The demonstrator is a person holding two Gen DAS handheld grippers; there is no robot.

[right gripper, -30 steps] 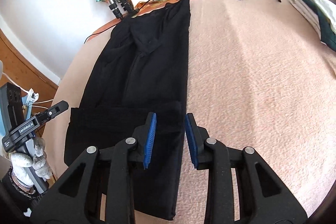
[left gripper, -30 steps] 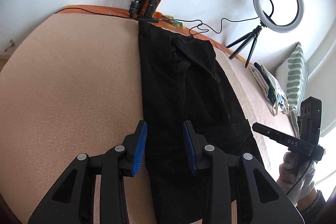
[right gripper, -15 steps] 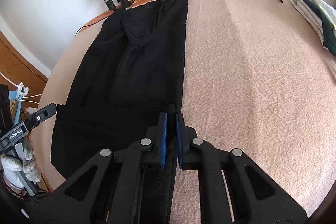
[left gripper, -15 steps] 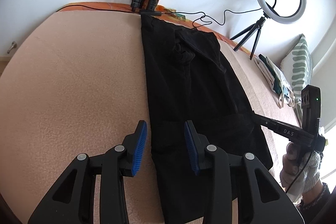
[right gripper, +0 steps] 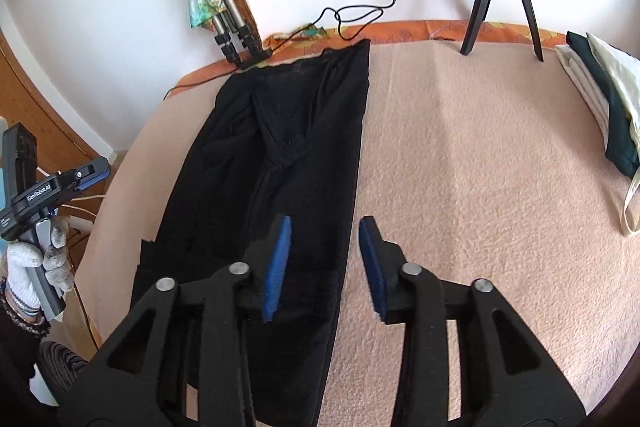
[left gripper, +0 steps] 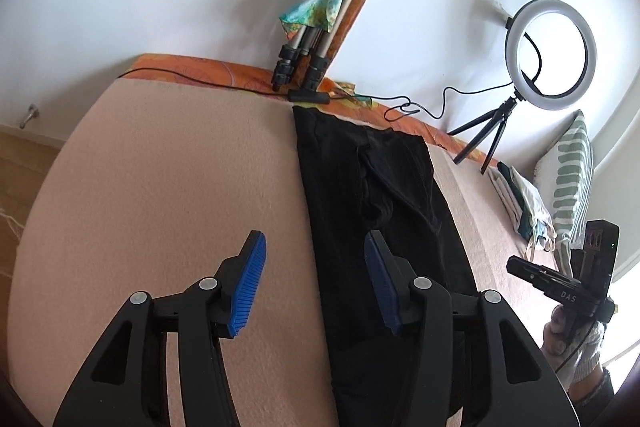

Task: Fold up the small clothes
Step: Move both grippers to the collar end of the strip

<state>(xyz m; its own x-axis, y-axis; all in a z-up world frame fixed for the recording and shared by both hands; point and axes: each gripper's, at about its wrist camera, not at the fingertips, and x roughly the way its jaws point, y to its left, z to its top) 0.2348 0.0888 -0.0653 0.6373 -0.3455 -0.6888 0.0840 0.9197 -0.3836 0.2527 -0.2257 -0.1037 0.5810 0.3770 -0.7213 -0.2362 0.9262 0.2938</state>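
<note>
A long black garment (left gripper: 376, 211) lies flat on the pink blanket (left gripper: 160, 187), stretched from the near edge to the far edge by the wall, its near end folded over. It also shows in the right wrist view (right gripper: 280, 155). My left gripper (left gripper: 314, 283) is open and empty, raised over the garment's left edge. My right gripper (right gripper: 324, 263) is open and empty, raised over the garment's right edge. Each gripper shows in the other's view, the right one (left gripper: 560, 287) and the left one (right gripper: 52, 187).
A ring light on a small tripod (left gripper: 548, 55) stands at the far right by the wall. A folded tripod with a coloured scarf (left gripper: 320, 27) leans on the wall, with a black cable (left gripper: 420, 107) beside it. Folded clothes (right gripper: 600, 99) and a striped pillow (left gripper: 572, 179) lie at the right.
My right gripper shut on the garment's right edge half a second ago and has now opened and let go. Both grippers have lifted, and my left jaws have opened wider.
</note>
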